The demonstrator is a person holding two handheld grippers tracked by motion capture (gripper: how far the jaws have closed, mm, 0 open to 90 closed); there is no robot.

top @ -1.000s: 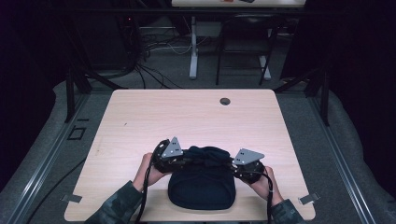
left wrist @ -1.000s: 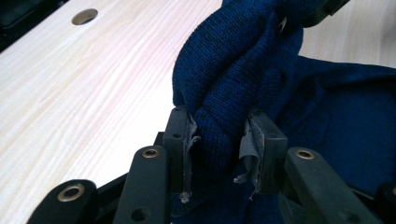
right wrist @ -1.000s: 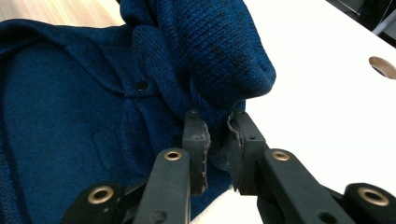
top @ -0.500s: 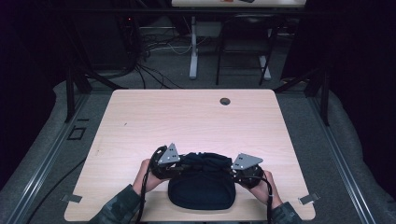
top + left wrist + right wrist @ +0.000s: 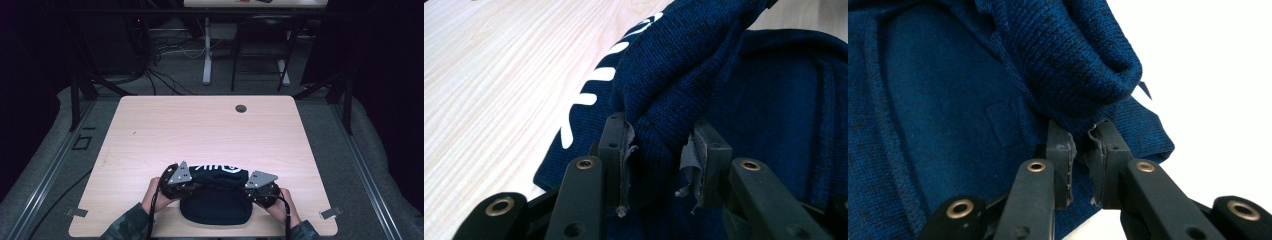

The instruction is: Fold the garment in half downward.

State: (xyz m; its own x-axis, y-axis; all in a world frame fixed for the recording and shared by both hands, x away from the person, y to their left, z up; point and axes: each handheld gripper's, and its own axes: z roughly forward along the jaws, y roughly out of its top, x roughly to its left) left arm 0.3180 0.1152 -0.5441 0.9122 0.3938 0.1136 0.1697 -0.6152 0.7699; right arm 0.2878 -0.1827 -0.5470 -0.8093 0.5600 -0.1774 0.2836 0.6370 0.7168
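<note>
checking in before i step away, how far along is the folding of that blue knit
Done: the navy knit garment already lies as a compact bundle at the table's near edge. In hand: the left gripper and right gripper each pinch a fold of its upper edge, lifted slightly. Left: laying that flap down and letting go.

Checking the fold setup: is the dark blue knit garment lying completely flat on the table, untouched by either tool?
No, the left tool and the right tool each pinch a bunched fold of the dark blue knit garment.
</note>
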